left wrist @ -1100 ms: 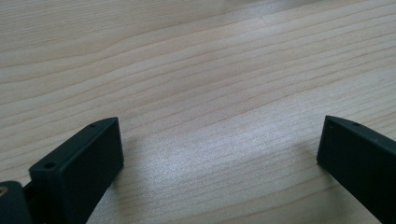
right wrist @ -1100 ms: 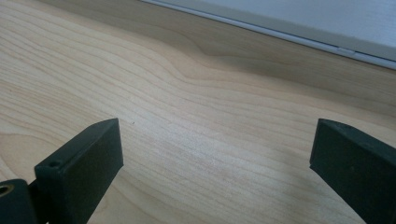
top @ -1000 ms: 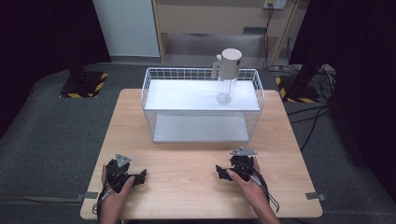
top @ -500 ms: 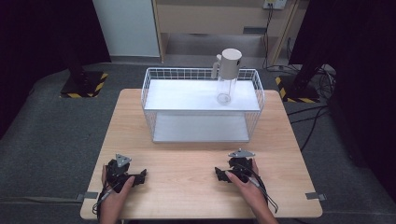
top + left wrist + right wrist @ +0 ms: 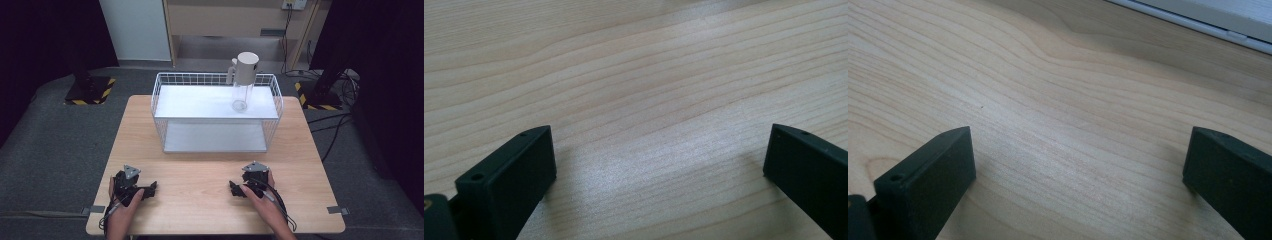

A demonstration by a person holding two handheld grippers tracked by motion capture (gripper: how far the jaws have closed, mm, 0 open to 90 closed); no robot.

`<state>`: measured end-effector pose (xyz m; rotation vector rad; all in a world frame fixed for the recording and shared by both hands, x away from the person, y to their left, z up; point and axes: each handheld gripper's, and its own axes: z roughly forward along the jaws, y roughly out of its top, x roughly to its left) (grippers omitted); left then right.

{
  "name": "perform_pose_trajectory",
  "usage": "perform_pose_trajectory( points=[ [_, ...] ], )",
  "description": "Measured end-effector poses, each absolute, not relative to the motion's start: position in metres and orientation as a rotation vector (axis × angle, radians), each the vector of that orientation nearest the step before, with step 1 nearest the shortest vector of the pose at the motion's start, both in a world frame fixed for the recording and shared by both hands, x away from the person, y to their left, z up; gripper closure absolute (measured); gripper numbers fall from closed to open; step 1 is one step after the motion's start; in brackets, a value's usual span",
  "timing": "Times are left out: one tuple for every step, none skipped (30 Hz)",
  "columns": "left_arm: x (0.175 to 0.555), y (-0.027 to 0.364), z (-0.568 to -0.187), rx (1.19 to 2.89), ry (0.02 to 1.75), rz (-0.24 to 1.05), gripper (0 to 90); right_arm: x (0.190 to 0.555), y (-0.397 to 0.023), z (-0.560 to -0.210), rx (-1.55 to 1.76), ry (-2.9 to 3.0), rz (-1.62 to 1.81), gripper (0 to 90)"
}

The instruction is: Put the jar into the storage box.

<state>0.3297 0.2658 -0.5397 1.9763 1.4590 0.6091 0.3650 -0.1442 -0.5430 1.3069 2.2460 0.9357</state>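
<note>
A person's hands rest both grippers on the wooden table [image 5: 200, 170] near its front edge. My left gripper [image 5: 149, 190] lies at the left and points toward the middle; in the left gripper view [image 5: 659, 150] its jaws stand wide apart over bare wood. My right gripper [image 5: 235, 189] lies at the right and points left. Its jaws have just been opening, and in the right gripper view [image 5: 1078, 150] they stand wide with nothing between them. A clear pitcher [image 5: 243, 80] with a white lid stands upright on the top shelf of a white wire rack [image 5: 160, 100], at its back right.
The wire rack takes up the far half of the table, and its lower shelf [image 5: 215, 137] opens toward the grippers. Bare wood lies between the rack and the grippers. Black stands with cables stand on the floor on both sides.
</note>
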Motion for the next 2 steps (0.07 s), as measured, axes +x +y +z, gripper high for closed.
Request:
perform_pose_trajectory(
  points=[
    [0.3297, 0.2658, -0.5397, 1.976, 1.459, 0.609, 0.0, 0.3652, -0.1435, -0.5427, 1.313, 2.245, 0.928, 0.4],
    [0.3297, 0.2658, -0.5397, 1.976, 1.459, 0.609, 0.0, 0.3656, -0.1431, -0.5427, 1.317, 2.243, 0.928, 0.4]
  ],
)
